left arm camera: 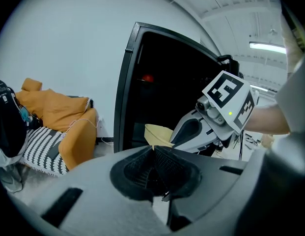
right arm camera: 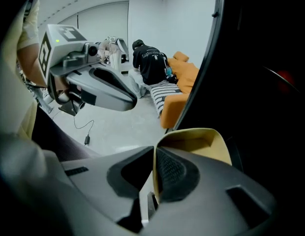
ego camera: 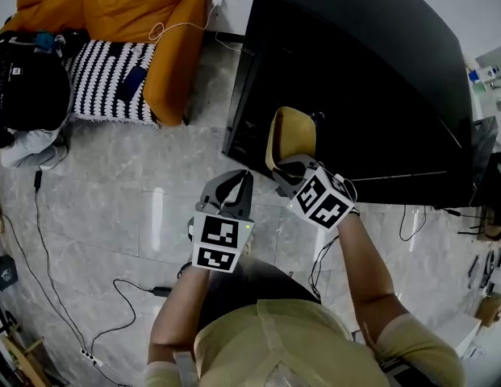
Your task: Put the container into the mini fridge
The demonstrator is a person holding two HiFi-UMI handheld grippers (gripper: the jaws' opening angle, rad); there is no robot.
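right gripper (right arm camera: 154,156): clamped on container (right arm camera: 204,144) rim | mini fridge (ego camera: 355,71): found just ahead of container | left gripper (left arm camera: 153,167): closed, empty, farther back

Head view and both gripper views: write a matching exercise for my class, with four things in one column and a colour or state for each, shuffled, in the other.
Things
1. container
2. left gripper
3. mini fridge
4. sofa

Colour or state
A. orange
B. shut, with nothing between its jaws
C. black
D. tan, rim clamped in the right gripper

Pairs: 1-D, 2-B, 3-C, 4-A
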